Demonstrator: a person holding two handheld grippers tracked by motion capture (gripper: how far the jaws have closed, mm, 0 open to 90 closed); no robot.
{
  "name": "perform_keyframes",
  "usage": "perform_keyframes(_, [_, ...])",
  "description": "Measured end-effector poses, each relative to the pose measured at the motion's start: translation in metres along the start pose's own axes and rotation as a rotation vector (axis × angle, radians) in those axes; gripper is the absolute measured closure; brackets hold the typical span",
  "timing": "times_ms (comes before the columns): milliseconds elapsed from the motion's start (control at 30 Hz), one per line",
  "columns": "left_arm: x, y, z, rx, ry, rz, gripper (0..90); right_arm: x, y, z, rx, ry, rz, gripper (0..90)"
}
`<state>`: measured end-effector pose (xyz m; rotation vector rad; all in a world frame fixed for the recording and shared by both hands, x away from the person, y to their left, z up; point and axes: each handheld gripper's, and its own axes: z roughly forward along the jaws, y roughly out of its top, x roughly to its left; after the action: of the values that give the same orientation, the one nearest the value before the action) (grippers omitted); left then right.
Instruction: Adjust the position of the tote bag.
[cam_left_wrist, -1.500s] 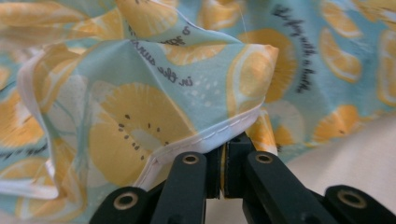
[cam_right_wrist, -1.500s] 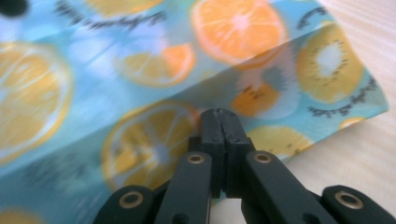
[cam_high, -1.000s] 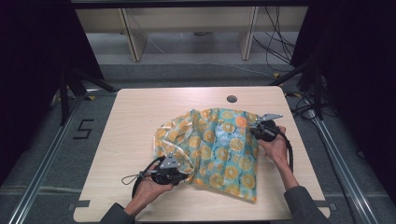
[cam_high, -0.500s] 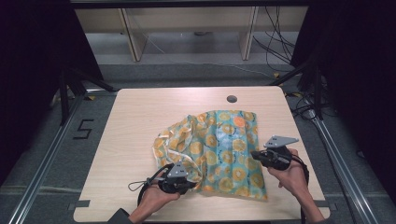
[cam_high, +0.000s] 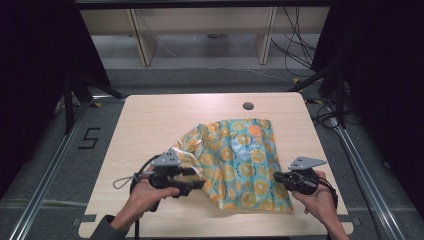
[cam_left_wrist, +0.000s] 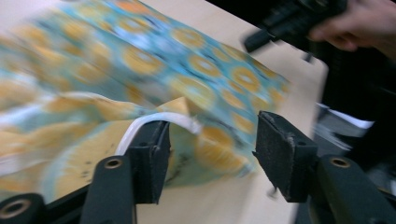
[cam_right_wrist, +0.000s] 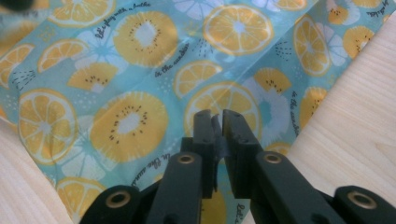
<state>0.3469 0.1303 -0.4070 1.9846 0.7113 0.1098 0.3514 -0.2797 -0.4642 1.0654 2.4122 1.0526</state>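
A teal cloth (cam_high: 240, 155) printed with orange and lemon slices lies spread on the wooden table (cam_high: 150, 125), its left part rumpled. My left gripper (cam_high: 196, 179) hovers over the cloth's near left edge. Its jaws have just been opening and stand wide apart (cam_left_wrist: 210, 144); the white-trimmed hem (cam_left_wrist: 159, 120) drapes over one pad, unpinched. My right gripper (cam_high: 276, 176) sits low at the cloth's near right edge. In the right gripper view its jaws (cam_right_wrist: 218, 123) have just eased slightly, and a thin fold of cloth (cam_right_wrist: 140, 70) is still pinched between the tips.
A dark round hole (cam_high: 248, 105) sits in the table's far edge. Bare wood lies left of the cloth and along the right side. Metal rails (cam_high: 360, 165) flank the table, cables lie on the floor at the right, and shelving stands behind.
The right gripper carried its cloth corner from the far right toward the near right. The left gripper rose off the table and opened, letting go of the cloth's hem.
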Motion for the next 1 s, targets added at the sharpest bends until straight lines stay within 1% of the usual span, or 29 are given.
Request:
perform_keyframes(33, [0.005, 0.005, -0.002, 0.0, 0.01, 0.012, 44.3, 0.0, -0.001, 0.0, -0.003, -0.002, 0.004, 83.1])
perform_keyframes(67, [0.005, 0.005, -0.002, 0.0, 0.01, 0.012, 43.7, 0.0, -0.001, 0.0, -0.003, -0.002, 0.004, 83.1])
perform_keyframes(100, [0.015, 0.015, -0.003, -0.008, -0.012, -0.025, 43.7, 0.0, 0.0, 0.0, 0.0, 0.001, 0.003, 82.4])
perform_keyframes(133, [0.023, 0.022, -0.003, 0.013, -0.046, -0.05, 42.3, 0.001, -0.001, 0.0, -0.006, -0.001, 0.015, 81.6])
perform_keyframes(167, [0.033, 0.03, -0.003, 0.016, -0.04, -0.074, 41.6, 0.0, 0.0, 0.0, 0.005, 0.009, 0.019, 80.7])
perform_keyframes(200, [0.039, 0.033, -0.002, 0.027, -0.022, -0.071, 41.0, 0.0, -0.001, -0.001, -0.002, 0.005, 0.019, 80.4])
perform_keyframes(233, [0.046, 0.037, -0.001, 0.056, -0.002, -0.065, 40.3, 0.0, -0.001, -0.002, -0.003, 0.007, 0.019, 80.2])
perform_keyframes(267, [0.046, 0.037, -0.001, 0.056, -0.002, -0.065, 40.0, 0.0, -0.001, -0.002, -0.003, 0.007, 0.019, 80.2])
perform_keyframes(300, [0.055, 0.04, 0.001, 0.074, 0.035, -0.075, 39.8, 0.0, -0.001, -0.001, -0.003, 0.008, 0.017, 79.9])
perform_keyframes(333, [0.061, 0.042, 0.003, 0.092, 0.05, -0.08, 39.8, 0.0, -0.001, -0.001, -0.003, 0.008, 0.017, 79.9])
perform_keyframes(367, [0.067, 0.044, 0.007, 0.102, 0.075, -0.08, 39.3, 0.001, -0.001, -0.001, 0.003, 0.014, 0.036, 79.8])
perform_keyframes(400, [0.075, 0.047, 0.014, 0.117, 0.115, -0.072, 39.0, 0.0, -0.001, 0.0, 0.003, 0.011, 0.013, 79.5])
perform_keyframes(433, [0.089, 0.049, 0.024, 0.15, 0.191, -0.044, 35.7, 0.003, -0.001, 0.001, 0.008, 0.018, 0.035, 79.0])
perform_keyframes(467, [0.089, 0.049, 0.024, 0.15, 0.191, -0.044, 34.1, 0.003, -0.001, 0.001, 0.009, 0.016, 0.031, 78.8])
perform_keyframes(500, [0.105, 0.054, 0.036, 0.192, 0.234, -0.051, 32.7, 0.002, -0.001, 0.001, 0.005, 0.017, 0.019, 78.5])
perform_keyframes(533, [0.105, 0.054, 0.036, 0.192, 0.234, -0.051, 31.8, 0.002, -0.001, 0.001, 0.005, 0.017, 0.019, 78.5])
perform_keyframes(567, [0.114, 0.056, 0.044, 0.195, 0.256, -0.07, 31.8, 0.003, -0.001, 0.001, 0.014, 0.017, 0.024, 78.0])
perform_keyframes(600, [0.119, 0.057, 0.049, 0.205, 0.255, -0.08, 30.4, 0.002, -0.001, 0.001, 0.011, 0.018, 0.017, 77.5])
perform_keyframes(633, [0.127, 0.058, 0.058, 0.223, 0.263, -0.085, 29.1, 0.002, -0.001, 0.002, 0.01, 0.018, 0.017, 77.0])
perform_keyframes(667, [0.133, 0.059, 0.065, 0.238, 0.255, -0.096, 26.7, 0.002, -0.001, 0.002, 0.007, 0.016, 0.018, 76.2])
perform_keyframes(700, [0.138, 0.061, 0.073, 0.257, 0.262, -0.103, 25.3, 0.002, -0.002, 0.003, 0.007, 0.016, 0.018, 76.0])
perform_keyframes(733, [0.141, 0.062, 0.078, 0.252, 0.282, -0.108, 24.4, 0.002, -0.002, 0.002, 0.012, 0.017, 0.026, 75.5])
perform_keyframes(800, [0.149, 0.067, 0.091, 0.271, 0.286, -0.121, 22.5, 0.003, -0.003, 0.002, 0.009, 0.014, 0.02, 74.8])
perform_keyframes(833, [0.158, 0.071, 0.103, 0.285, 0.286, -0.139, 20.5, 0.008, -0.003, -0.002, 0.013, 0.021, 0.05, 74.1])
perform_keyframes(867, [0.158, 0.071, 0.103, 0.285, 0.286, -0.139, 18.6, 0.008, -0.003, -0.002, 0.013, 0.021, 0.05, 74.1])
perform_keyframes(900, [0.163, 0.073, 0.109, 0.296, 0.271, -0.147, 18.6, 0.007, -0.003, -0.003, 0.005, 0.023, 0.024, 73.9])
perform_keyframes(933, [0.168, 0.076, 0.113, 0.326, 0.258, -0.142, 16.4, 0.011, -0.005, -0.006, 0.004, 0.027, 0.044, 73.8])
perform_keyframes(967, [0.175, 0.078, 0.122, 0.344, 0.264, -0.166, 16.2, 0.013, -0.007, -0.009, -0.003, 0.029, 0.015, 73.9])
perform_keyframes(1000, [0.175, 0.078, 0.122, 0.344, 0.264, -0.166, 16.1, 0.013, -0.007, -0.009, -0.003, 0.029, 0.015, 73.9])
